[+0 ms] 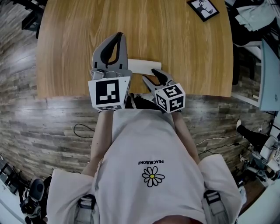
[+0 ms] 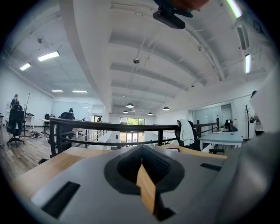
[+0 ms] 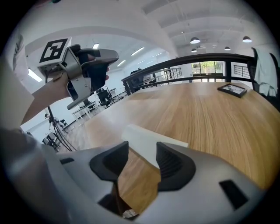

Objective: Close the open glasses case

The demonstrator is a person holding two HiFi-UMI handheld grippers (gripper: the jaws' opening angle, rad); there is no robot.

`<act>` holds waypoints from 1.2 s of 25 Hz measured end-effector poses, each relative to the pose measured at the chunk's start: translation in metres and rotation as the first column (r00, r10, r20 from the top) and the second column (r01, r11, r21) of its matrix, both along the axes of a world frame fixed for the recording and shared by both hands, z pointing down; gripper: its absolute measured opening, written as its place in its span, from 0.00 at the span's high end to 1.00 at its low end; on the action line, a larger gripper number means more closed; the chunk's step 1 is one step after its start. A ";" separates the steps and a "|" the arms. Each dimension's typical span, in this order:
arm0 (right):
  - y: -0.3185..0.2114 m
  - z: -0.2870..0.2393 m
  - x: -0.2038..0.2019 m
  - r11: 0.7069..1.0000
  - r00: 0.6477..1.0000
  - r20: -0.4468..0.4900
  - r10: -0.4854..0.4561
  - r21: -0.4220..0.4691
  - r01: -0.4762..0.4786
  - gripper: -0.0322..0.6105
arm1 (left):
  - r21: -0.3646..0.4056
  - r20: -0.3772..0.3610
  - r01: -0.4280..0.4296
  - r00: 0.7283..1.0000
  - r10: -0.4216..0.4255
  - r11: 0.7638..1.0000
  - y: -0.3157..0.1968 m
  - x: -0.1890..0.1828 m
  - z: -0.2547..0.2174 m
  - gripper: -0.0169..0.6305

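A white glasses case [image 1: 142, 65] lies on the wooden table [image 1: 78, 52] near its front edge; I cannot tell whether its lid is up or down. My right gripper [image 1: 150, 75] is low over the table just right of the case, open, with nothing between its jaws. In the right gripper view the case [image 3: 153, 139] lies just beyond that gripper [image 3: 142, 151]. My left gripper [image 1: 119, 36] is held up above the table left of the case, jaws together and empty. Its own view looks out at the room past the left gripper [image 2: 141, 149], and the case is out of sight there.
A black-framed picture [image 1: 203, 8] lies at the table's far right, also visible as the picture [image 3: 232, 89]. A dark railing [image 3: 175, 65] runs beyond the far edge. The table's front edge [image 1: 65, 97] is close to the person's body. Wood floor surrounds the table.
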State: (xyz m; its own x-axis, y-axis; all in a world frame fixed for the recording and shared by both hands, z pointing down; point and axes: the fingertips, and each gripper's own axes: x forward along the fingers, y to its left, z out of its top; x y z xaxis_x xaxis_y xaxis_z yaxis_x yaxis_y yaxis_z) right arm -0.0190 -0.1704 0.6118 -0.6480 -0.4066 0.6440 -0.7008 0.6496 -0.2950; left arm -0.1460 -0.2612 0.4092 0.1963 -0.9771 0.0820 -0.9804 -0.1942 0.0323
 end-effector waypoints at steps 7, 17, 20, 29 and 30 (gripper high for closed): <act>-0.041 -0.045 0.000 0.983 1.000 0.010 0.022 0.182 -0.023 0.65 | 0.013 0.015 0.003 1.000 -0.003 1.000 -0.001 0.000 -0.007 0.95; -0.101 -0.209 -0.006 0.772 0.990 0.124 0.069 0.622 -0.131 0.89 | 0.102 0.045 -0.024 0.999 0.019 0.994 0.001 0.012 -0.043 0.95; -0.094 -0.240 -0.002 0.719 0.981 0.176 0.078 0.672 -0.178 0.94 | 0.155 0.038 -0.031 0.999 0.025 0.987 0.002 0.020 -0.063 0.95; -0.085 -0.261 0.012 0.650 0.957 0.248 0.150 0.705 -0.285 0.94 | 0.192 0.066 -0.048 0.997 0.036 0.980 0.008 0.026 -0.083 0.95; -0.086 -0.261 0.013 0.650 0.956 0.252 0.152 0.703 -0.289 0.94 | 0.191 0.070 -0.046 0.997 0.034 0.981 0.008 0.025 -0.083 0.95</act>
